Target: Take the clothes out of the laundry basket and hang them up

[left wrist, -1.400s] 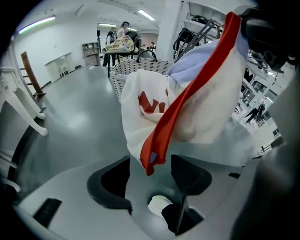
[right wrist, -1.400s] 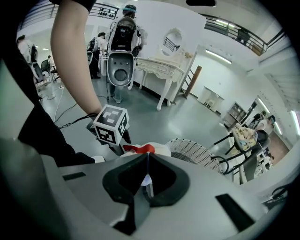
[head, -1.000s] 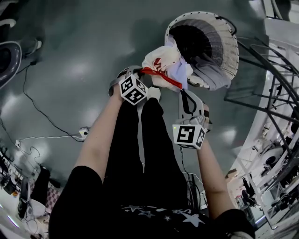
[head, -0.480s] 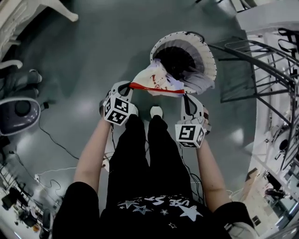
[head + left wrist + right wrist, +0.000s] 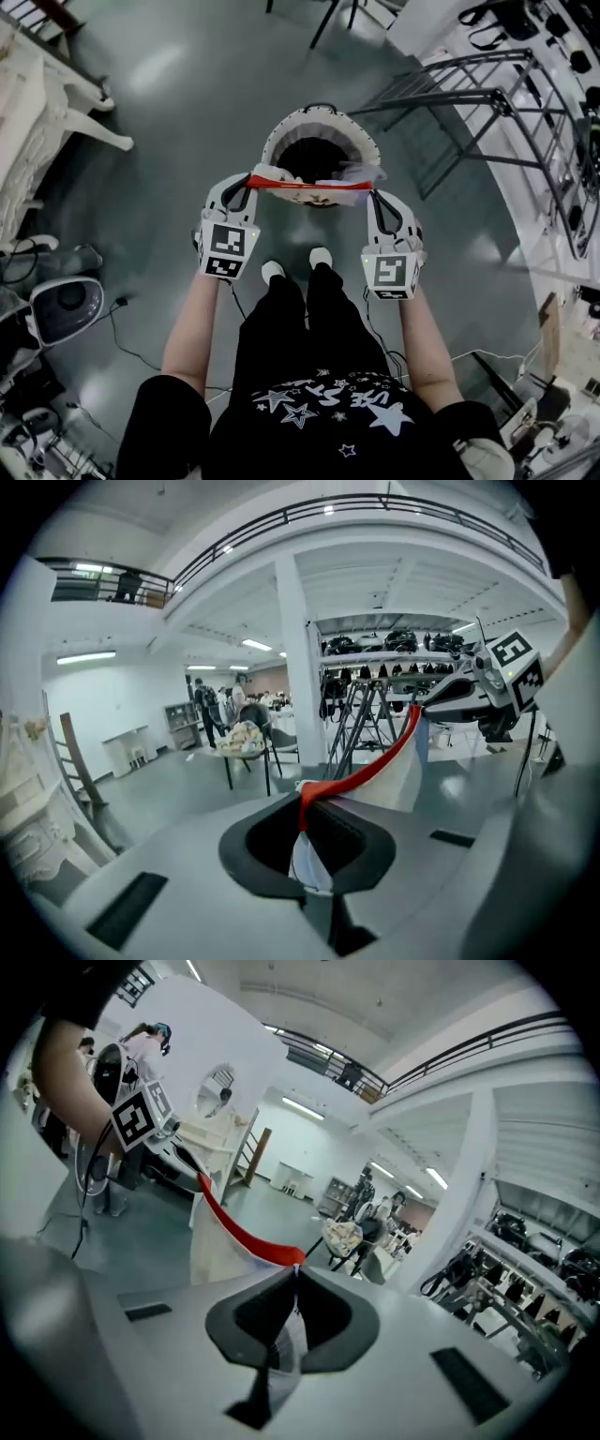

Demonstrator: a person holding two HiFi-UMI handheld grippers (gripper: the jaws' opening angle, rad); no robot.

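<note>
Between the left gripper's [image 5: 247, 184] pressed jaws sits one end of the red-edged white garment [image 5: 309, 191]; the right gripper [image 5: 377, 194] pinches the other end. A second ago it was bunched beside the basket [image 5: 364, 142]; now it stretches straight between both jaws.

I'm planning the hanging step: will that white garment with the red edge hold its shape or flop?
Probably floppy: the white garment with the red edge looks straight only where the left gripper and right gripper stretch it. Likely light: two small corner pinches carry it.
</note>
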